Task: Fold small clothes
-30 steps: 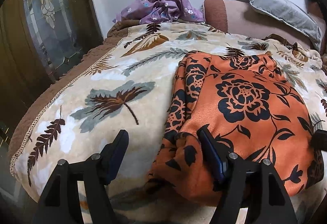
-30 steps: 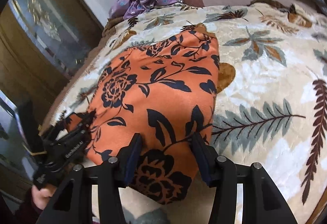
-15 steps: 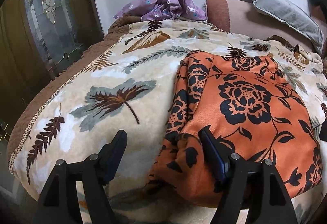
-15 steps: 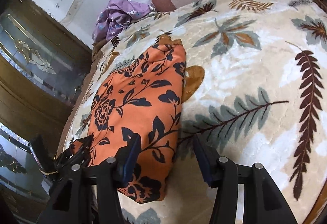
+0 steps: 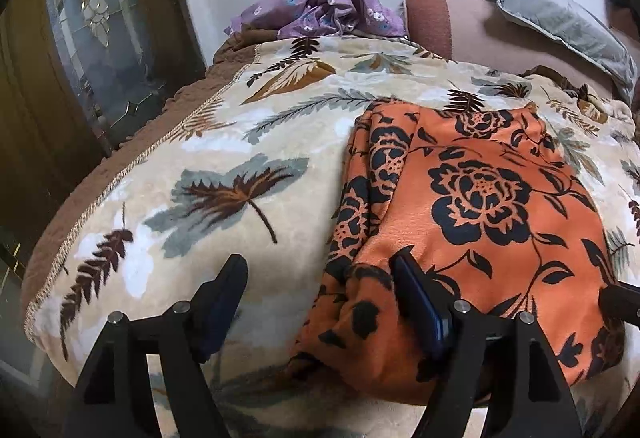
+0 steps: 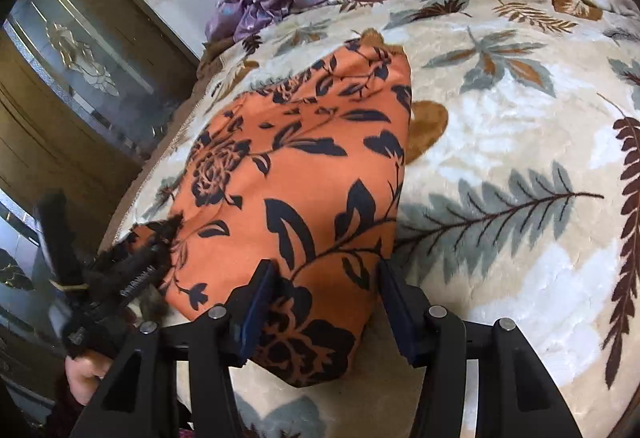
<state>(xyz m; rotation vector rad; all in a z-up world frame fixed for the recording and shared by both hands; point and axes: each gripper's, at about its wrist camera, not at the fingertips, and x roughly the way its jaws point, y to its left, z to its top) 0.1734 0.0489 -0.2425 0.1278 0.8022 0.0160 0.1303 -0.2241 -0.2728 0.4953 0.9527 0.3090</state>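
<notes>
Orange garment: a folded piece of orange cloth (image 5: 480,206) printed with black roses and leaves lay flat on the bed, near the front edge.
Bed cover: a cream plush blanket (image 5: 224,166) with grey and brown leaf prints lay under the garment, with a brown border along its left side.
Left gripper: the left gripper (image 5: 320,298) stood with its jaws wide apart at the garment's near left corner. Its right finger (image 5: 416,298) rested on top of the orange cloth, while its left finger (image 5: 224,294) stood over bare blanket, well clear of the cloth. The rumpled left hem of the garment lay between the two fingers, and nothing was pinched.
Right gripper: the right gripper (image 6: 324,302) straddled the garment's near right corner with its jaws parted at a middling width. Its left finger (image 6: 256,302) lay against the orange cloth and its right finger (image 6: 396,302) stood just beside the cloth's right edge, over the blanket. Whether the pads pressed on the cloth could not be told.
Garment from the right wrist: the orange cloth (image 6: 296,166) ran away from the gripper toward the head of the bed, with its right edge straight.
Other hand: in the right wrist view, the left gripper (image 6: 132,278) showed at the garment's far corner, with a hand (image 6: 86,374) on its handle.
Background: a crumpled purple flowered cloth (image 5: 320,2) lay at the far end, beside a brown bolster (image 5: 432,18) and a grey pillow (image 5: 560,18).
</notes>
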